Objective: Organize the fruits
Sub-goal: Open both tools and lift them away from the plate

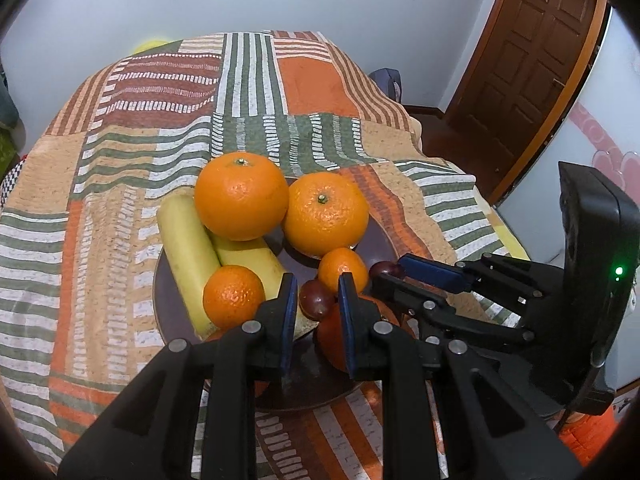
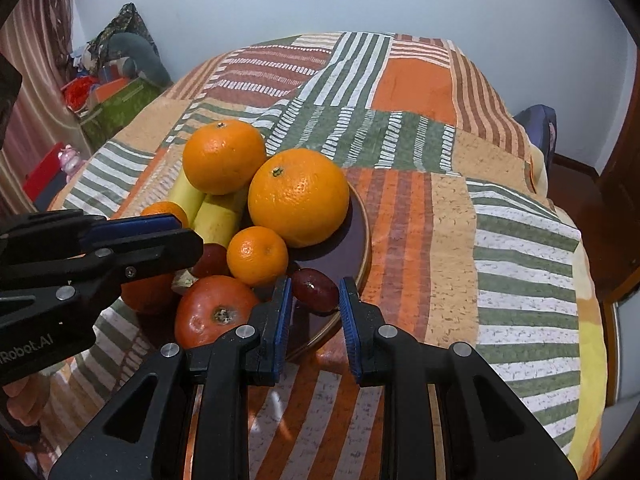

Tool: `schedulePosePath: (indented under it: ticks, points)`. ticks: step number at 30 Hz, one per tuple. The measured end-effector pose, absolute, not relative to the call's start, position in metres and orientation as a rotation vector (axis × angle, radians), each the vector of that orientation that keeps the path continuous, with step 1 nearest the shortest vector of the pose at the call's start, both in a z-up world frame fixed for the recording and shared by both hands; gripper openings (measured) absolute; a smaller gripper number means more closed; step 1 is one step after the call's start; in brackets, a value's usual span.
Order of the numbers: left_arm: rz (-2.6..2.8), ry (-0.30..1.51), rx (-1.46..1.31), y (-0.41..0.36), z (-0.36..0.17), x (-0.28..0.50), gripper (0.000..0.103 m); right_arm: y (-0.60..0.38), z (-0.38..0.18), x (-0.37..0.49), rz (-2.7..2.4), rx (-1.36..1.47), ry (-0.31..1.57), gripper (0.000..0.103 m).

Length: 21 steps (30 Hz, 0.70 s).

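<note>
A table covered by a patchwork cloth [image 2: 420, 216] in orange, green and brown stripes fills both views. Near its front edge sits a dark round plate [image 2: 358, 232] with a pale rim, piled with fruit.

At the back of the plate, two large oranges [image 2: 298, 196] rest side by side, touching, on top of two pale yellow bananas [image 1: 188, 248] that lie lengthwise toward the viewer. In front of them are two small mandarins: one [image 1: 233, 296] against the bananas on the left, the other [image 2: 257, 255] near the middle. A red tomato [image 2: 214, 312] sits at the near edge, with another orange fruit partly hidden behind the left tool.

Smallest are two dark red grapes. One grape [image 1: 316, 299] lies between the mandarins; the left gripper [image 1: 317, 292] frames it with jaws moderately apart, holding nothing. The second grape [image 2: 314, 285] lies on bare plate near the right rim; the right gripper [image 2: 313, 292] brackets it the same way, blue pads partly spread and not gripping anything.

The step in hand appears to be picking up the grapes, one per tool. Next, each tool likely needs to advance until the pads flank its grape, then close gently: grapes are soft and round, so they could squash or roll away toward the rim.
</note>
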<state>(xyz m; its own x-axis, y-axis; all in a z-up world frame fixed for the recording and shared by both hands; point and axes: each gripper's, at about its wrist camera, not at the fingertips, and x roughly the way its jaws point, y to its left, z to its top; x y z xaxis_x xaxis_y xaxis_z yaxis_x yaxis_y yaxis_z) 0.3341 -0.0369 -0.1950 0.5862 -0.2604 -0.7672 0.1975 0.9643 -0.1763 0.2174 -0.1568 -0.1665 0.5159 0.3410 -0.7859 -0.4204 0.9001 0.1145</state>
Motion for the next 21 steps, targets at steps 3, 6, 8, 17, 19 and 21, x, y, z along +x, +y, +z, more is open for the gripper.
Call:
schedulePosePath:
  ticks: [3,6,8,17,19,21]
  points:
    - [-0.269,0.904,-0.082,-0.036,-0.194,0.332,0.026,-0.157,-0.164,0.218,0.466,-0.093,0.931,0.025]
    - [-0.261,0.884,-0.089,-0.033,-0.185,0.324,0.026,-0.158,-0.159,0.216,0.459,-0.097,0.923,0.027]
    - [-0.256,0.862,-0.094,-0.031,-0.175,0.317,0.026,-0.16,-0.152,0.213,0.451,-0.096,0.908,0.028]
    - [-0.196,0.656,-0.09,-0.014,-0.094,0.255,0.026,-0.171,-0.077,0.171,0.441,-0.078,0.746,0.028]
    - [-0.179,0.597,-0.082,-0.011,-0.073,0.233,0.026,-0.175,-0.053,0.154,0.445,-0.063,0.69,0.028]
    - [-0.165,0.543,-0.072,-0.008,-0.055,0.212,0.026,-0.177,-0.035,0.141,0.448,-0.049,0.645,0.028]
